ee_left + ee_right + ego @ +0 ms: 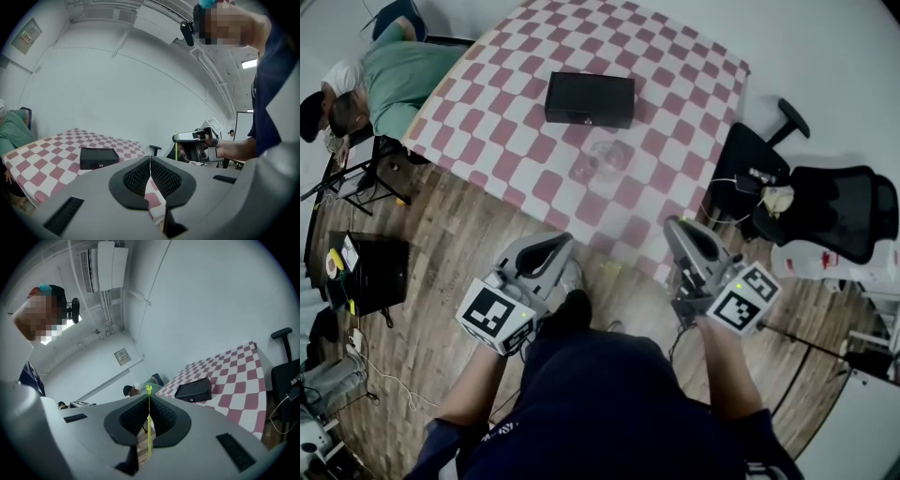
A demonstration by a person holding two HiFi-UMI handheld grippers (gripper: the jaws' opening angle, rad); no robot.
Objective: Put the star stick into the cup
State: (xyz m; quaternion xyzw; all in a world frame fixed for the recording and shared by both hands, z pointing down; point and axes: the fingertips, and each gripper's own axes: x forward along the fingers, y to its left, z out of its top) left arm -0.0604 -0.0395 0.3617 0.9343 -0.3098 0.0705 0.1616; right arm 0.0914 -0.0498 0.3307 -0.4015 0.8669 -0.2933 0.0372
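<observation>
So, mid-carry: thin yellow-green star stick (149,427) pinched in the right gripper (675,230), tip poking past the jaws. Nothing in the left gripper (555,246), closed tight. Clear cup (615,156) well ahead of both, on the checkered table (675,84). Next, probably: reach forward, line up over the rim, let go. Stick only visible in the right gripper view, cup only from the head view.

Your room is bright and evenly lit from overhead; a ceiling light (248,62) flares white in the left gripper view. Shadows are soft and faint. All three views bend hard toward the edges, and both gripper views fade into black corners. The clear cup (614,157) barely shows against the checked cloth (675,84). The star stick (149,427) reads as a crisp, vivid yellow-green line.
</observation>
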